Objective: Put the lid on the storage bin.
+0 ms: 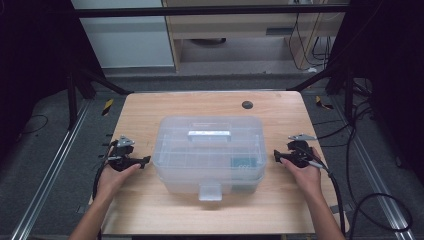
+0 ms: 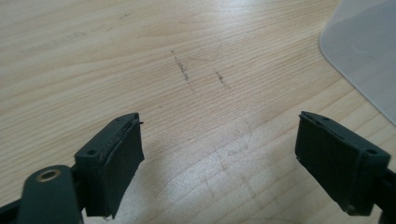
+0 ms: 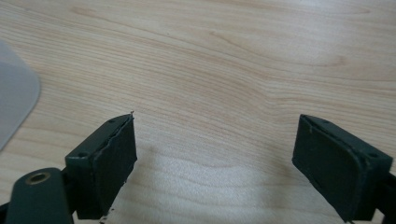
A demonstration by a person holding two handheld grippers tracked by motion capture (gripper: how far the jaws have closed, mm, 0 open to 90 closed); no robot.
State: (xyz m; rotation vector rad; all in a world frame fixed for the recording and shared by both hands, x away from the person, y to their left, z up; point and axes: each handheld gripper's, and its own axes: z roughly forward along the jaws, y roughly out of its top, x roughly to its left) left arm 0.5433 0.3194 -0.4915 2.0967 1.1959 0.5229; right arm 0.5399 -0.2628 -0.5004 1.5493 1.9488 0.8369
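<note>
A translucent plastic storage box (image 1: 209, 152) with a lid, a top handle (image 1: 209, 135) and a front latch (image 1: 210, 191) stands shut in the middle of the wooden table (image 1: 150, 107). My left gripper (image 1: 145, 161) rests on the table to the box's left, open and empty, jaws wide apart over bare wood (image 2: 219, 140). A rounded corner of the box (image 2: 364, 51) sits at the upper right of the left gripper view. My right gripper (image 1: 276, 156) lies to the box's right, open and empty (image 3: 215, 149). The box's corner (image 3: 14, 100) appears at that view's left edge.
Something bluish (image 1: 243, 163) shows through the box's right side. A dark round grommet (image 1: 247, 104) sits near the table's far edge. Black cables (image 1: 350, 200) trail off the right side. Bare wood lies in front of the box and along both sides.
</note>
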